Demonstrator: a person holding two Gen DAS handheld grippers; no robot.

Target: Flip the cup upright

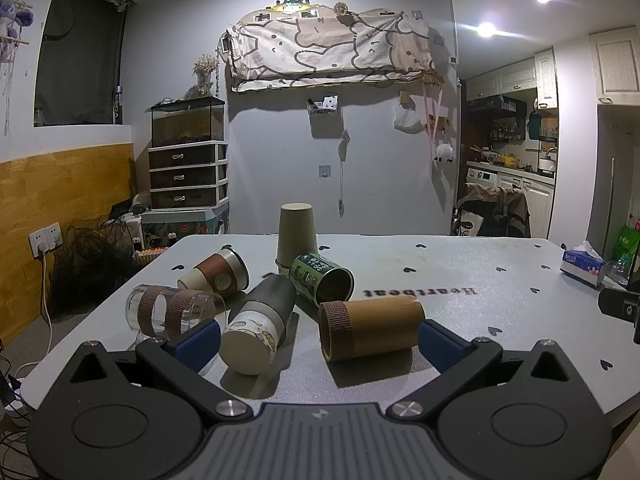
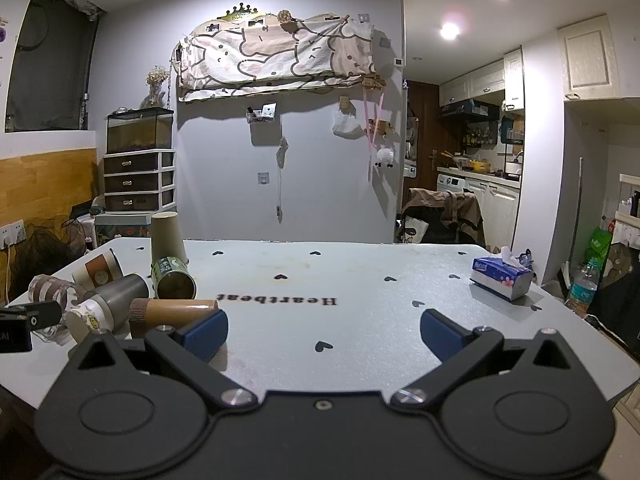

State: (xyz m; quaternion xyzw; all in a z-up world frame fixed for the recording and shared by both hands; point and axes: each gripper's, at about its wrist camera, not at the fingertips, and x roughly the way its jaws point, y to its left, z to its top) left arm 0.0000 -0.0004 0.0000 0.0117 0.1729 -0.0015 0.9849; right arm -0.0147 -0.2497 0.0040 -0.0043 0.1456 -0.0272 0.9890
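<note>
Several cups lie on their sides on the grey table. A brown bamboo cup with a dark band lies nearest, between my left gripper's open fingers. A grey and white tumbler lies beside it. A clear glass with brown bands, a brown-sleeved cup and a green tin cup lie behind. A tan paper cup stands upside down. My right gripper is open and empty over bare table, right of the bamboo cup.
A tissue box sits at the table's right side. The word "Heartbeat" is printed on the table top. My right gripper's body shows at the right edge of the left wrist view. A chair stands beyond the table's far edge.
</note>
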